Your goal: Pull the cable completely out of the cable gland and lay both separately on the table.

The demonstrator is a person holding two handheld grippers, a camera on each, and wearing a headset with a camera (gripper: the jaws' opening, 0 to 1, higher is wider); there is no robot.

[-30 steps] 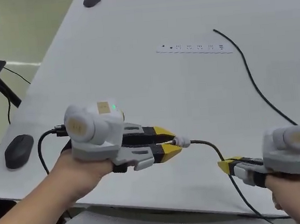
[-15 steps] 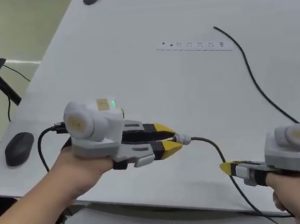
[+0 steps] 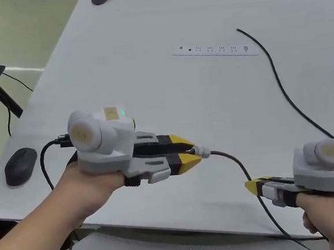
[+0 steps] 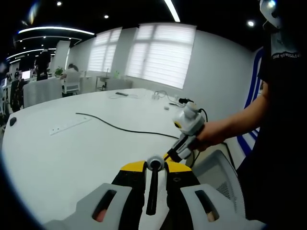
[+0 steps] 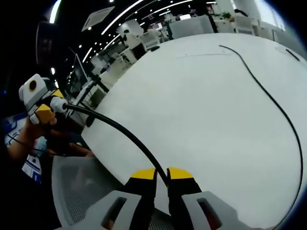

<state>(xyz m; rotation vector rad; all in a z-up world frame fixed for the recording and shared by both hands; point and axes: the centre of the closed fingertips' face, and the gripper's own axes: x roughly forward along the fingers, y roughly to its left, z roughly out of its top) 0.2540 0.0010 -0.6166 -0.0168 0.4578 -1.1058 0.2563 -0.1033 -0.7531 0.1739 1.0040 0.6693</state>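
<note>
The cable gland (image 3: 201,152) is a small, pale, hard fitting, light and rigid enough to bear a firm pinch, though its rounded body could twist or slip if it were nipped by the very tip. The left gripper (image 3: 192,153) has its jaws clenched on it, holding it in the air above the near edge of the tabletop (image 3: 152,80). The black cable (image 3: 233,163) leaves the gland's nose and droops in a soft curve toward the right gripper (image 3: 250,186), whose jaws are clamped on it lower down, just past the near edge. The cable looks limp and smooth-jacketed, so it will probably bend rather than push, and a grip near the gland with a straight pull along its axis seems to suit it better than a grip far down its length. In the left gripper view the gland (image 4: 154,163) sits end-on between the yellow tips, which tells how centred the hold is, and the right gripper (image 4: 172,154) appears beyond it. In the right gripper view the cable (image 5: 120,129) is seen passing between the closed tips and arcing up to the gland (image 5: 57,104). The head view adds the layout: a power strip (image 3: 216,50) toward the far edge and a mouse (image 3: 21,165) by the left edge.
</note>
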